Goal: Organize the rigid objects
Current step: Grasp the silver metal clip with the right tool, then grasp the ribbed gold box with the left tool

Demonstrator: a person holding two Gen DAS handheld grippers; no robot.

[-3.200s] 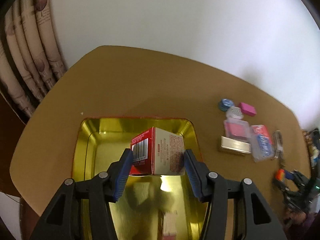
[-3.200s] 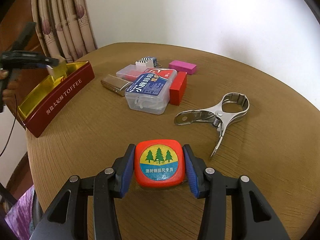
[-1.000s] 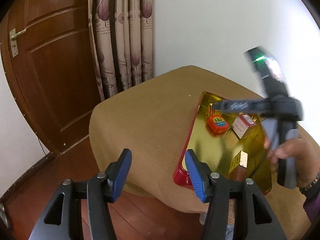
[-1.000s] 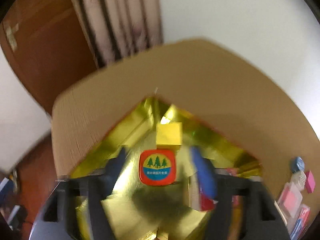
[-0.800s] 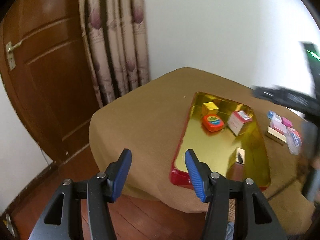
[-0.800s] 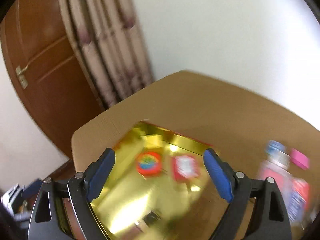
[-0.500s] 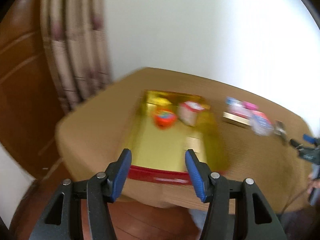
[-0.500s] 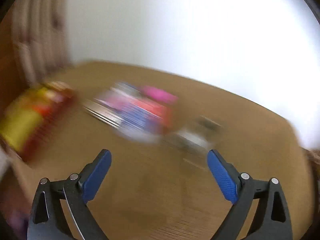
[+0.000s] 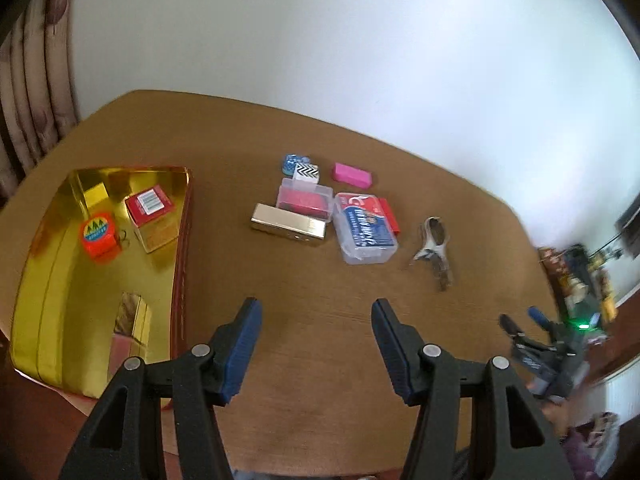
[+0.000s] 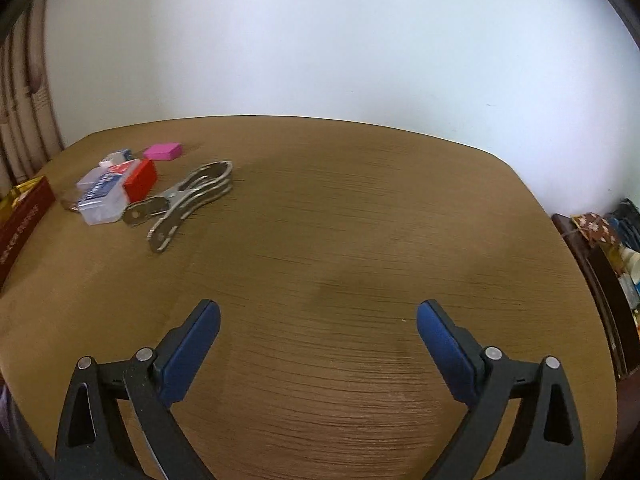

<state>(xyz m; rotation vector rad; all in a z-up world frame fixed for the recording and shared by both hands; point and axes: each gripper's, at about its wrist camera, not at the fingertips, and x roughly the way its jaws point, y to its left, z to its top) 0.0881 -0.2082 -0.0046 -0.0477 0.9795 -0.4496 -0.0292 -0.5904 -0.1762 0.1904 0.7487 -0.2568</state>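
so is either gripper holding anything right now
No. The left gripper and the right gripper are both open over bare table, with nothing between their fingers.

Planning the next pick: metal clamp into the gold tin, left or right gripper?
Right, probably. The right gripper is open and empty, on the metal clamp side of the table. The left gripper, also open, sits nearer the gold tin, with other items closer.
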